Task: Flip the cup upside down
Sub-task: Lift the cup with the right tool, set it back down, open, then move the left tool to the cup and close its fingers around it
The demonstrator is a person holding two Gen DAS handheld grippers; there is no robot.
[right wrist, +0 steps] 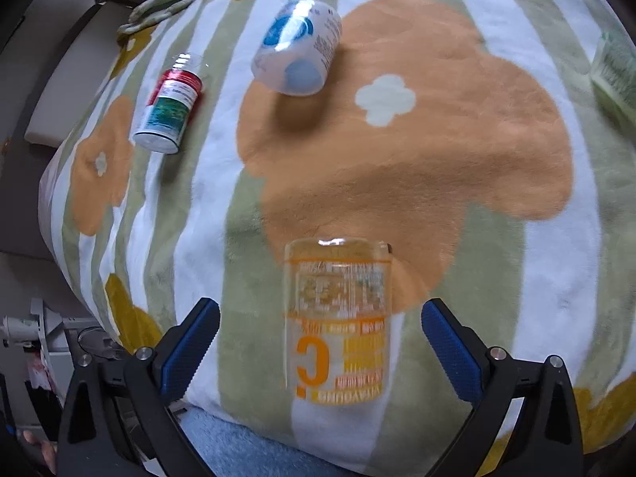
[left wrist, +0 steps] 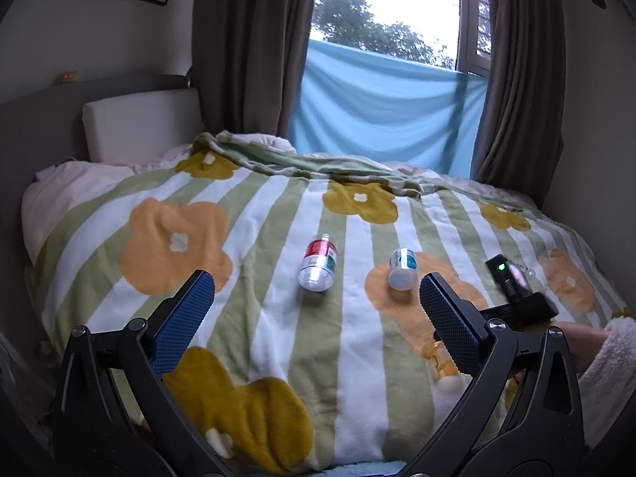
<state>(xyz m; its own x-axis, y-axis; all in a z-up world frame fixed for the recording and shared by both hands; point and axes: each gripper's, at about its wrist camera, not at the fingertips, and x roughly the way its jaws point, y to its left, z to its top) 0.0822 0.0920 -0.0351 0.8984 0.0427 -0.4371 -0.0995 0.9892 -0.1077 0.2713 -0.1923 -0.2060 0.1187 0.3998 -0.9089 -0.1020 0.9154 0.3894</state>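
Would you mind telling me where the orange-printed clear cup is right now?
In the right wrist view, the orange-printed cup sits on the floral blanket between the open right hand-held gripper fingers, at the bed's near edge.

three cups [right wrist: 338,318], two grippers [right wrist: 320,334]

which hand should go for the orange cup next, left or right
Right. The right hand-held gripper is open with the orange-printed cup between its blue fingers. The left hand-held gripper, also open, hangs over bare blanket with the cup off to its right side.
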